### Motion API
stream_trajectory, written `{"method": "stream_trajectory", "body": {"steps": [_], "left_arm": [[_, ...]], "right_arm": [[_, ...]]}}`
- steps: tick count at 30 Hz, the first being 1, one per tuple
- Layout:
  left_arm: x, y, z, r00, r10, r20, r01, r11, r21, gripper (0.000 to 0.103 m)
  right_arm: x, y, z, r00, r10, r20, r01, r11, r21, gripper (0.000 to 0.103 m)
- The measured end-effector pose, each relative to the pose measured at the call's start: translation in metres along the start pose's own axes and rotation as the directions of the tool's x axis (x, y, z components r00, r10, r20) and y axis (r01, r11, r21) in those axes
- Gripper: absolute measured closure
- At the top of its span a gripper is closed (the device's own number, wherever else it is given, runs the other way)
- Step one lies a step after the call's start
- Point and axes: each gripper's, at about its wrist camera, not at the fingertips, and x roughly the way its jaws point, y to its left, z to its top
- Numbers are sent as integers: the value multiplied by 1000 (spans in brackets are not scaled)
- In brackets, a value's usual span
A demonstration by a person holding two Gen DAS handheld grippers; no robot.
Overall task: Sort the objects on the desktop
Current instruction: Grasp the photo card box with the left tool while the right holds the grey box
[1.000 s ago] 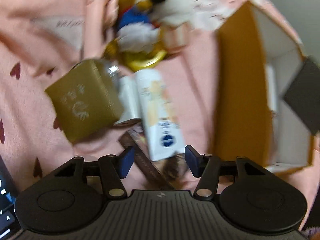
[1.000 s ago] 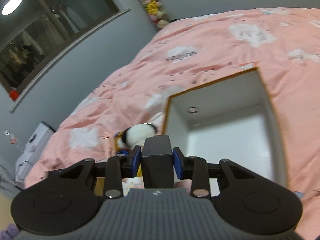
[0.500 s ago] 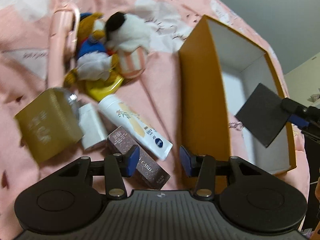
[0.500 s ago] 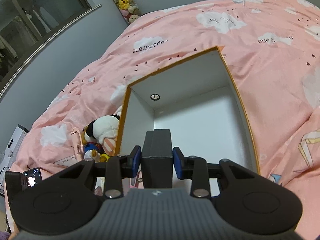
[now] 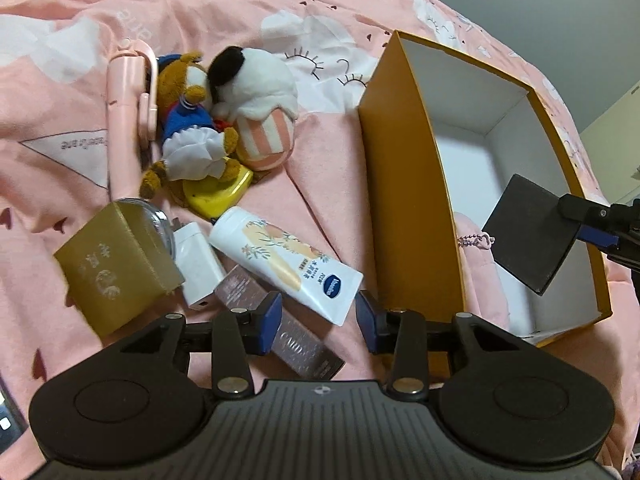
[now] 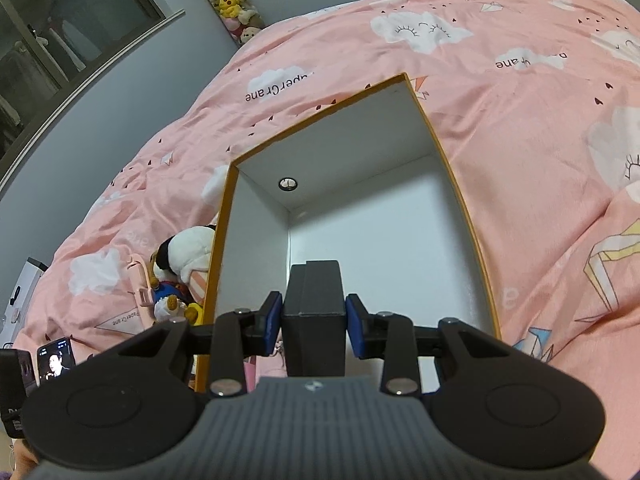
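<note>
An open orange box with white inside lies on the pink bedspread. My right gripper is shut on a black box and holds it over the orange box's inside; the black box also shows in the left wrist view. My left gripper is open and empty above a brown card box and a white cream tube. A gold box, a white charger, a yellow item, two plush toys and a pink handheld device lie to the left.
A pink item with a bead chain lies inside the orange box. A phone with a lit screen is at the lower left of the right wrist view. A window and a column of plush toys stand by the far wall.
My left gripper pulled back and up from the pile, so more of the bed and box shows. My right gripper carried the black box forward over the orange box.
</note>
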Motion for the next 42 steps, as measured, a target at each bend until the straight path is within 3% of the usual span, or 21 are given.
{"method": "stream_trajectory", "body": {"steps": [4,7,9,13,20,26,28,30,31,32,34,39,42], "left_arm": [[-8,1,-1,999,29,26,-29,1000,-3,56],[-15,11,-1,995,97,24,-95,992,-78,48],[-12,26,-1,992,123,-34,-127,977,-172,44],[4,55,-8,984,72,-163,-123,937,-328,44],[34,62,-10,964,13,-264,-106,934,-342,32],[52,59,-10,954,-18,-300,-80,947,-310,17],[58,57,-9,952,-12,-306,-84,950,-300,16],[56,55,-8,956,-4,-292,-86,952,-294,18],[53,53,-8,961,1,-276,-83,954,-288,21],[47,52,-9,968,9,-250,-82,956,-282,32],[36,48,-9,979,24,-203,-77,963,-259,37],[17,34,-8,996,-28,-82,12,983,-181,53],[27,32,-5,992,-11,-124,-13,981,-194,60]], "right_arm": [[0,-2,-2,1000,1,5,-1,1000,0,67],[1,-3,-3,1000,8,3,-8,1000,5,67],[1,-3,-4,1000,12,2,-12,1000,6,67],[1,-3,-5,1000,13,3,-13,1000,6,67],[1,-2,-5,1000,16,6,-16,1000,6,67],[2,-3,-6,1000,11,0,-11,1000,17,67],[4,-6,-6,1000,2,-6,-2,1000,25,67],[6,-6,-6,1000,-13,-12,13,1000,25,67],[6,-6,-6,1000,-24,-12,24,1000,18,67],[6,-5,-7,999,-37,-11,37,999,8,67],[7,-4,-8,998,-58,-12,58,998,-10,67],[11,-8,-10,997,-69,-30,69,998,-7,67],[14,-6,-11,997,-68,-38,67,998,-14,67]]}}
